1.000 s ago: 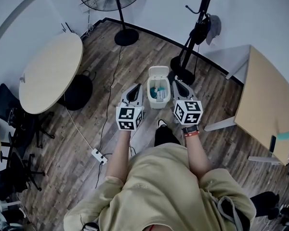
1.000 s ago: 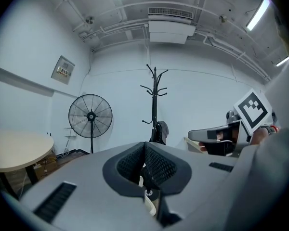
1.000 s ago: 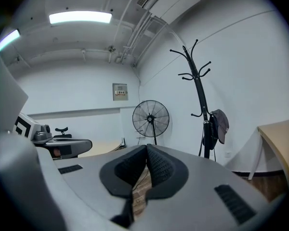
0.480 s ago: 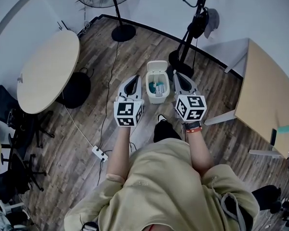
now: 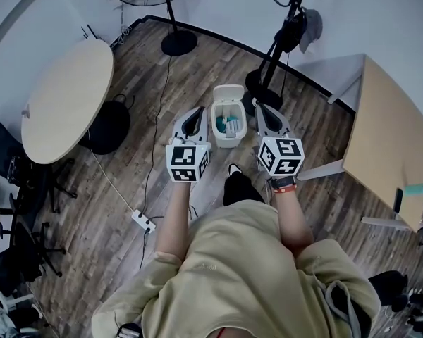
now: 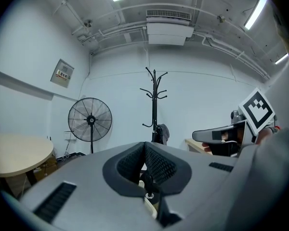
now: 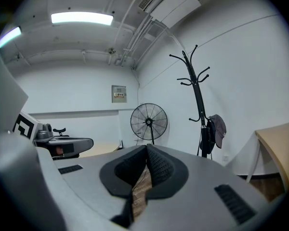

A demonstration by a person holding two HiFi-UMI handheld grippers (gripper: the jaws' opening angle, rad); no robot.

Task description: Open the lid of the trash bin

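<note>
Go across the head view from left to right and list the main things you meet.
Round table → left gripper → trash bin, lid open → right gripper → rectangular table.

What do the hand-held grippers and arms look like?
Both alike: left hand-held gripper and right hand-held gripper: grey shells, black ribbed pads, a black-and-white marker cube each. Beige top, bare forearms, red-banded watch on right wrist.

Brown wood floor, white walls, a round table on the left, black chairs beside it, a tall fan, a black coat stand with a grey cap, another table on the right, long ceiling lights
</note>
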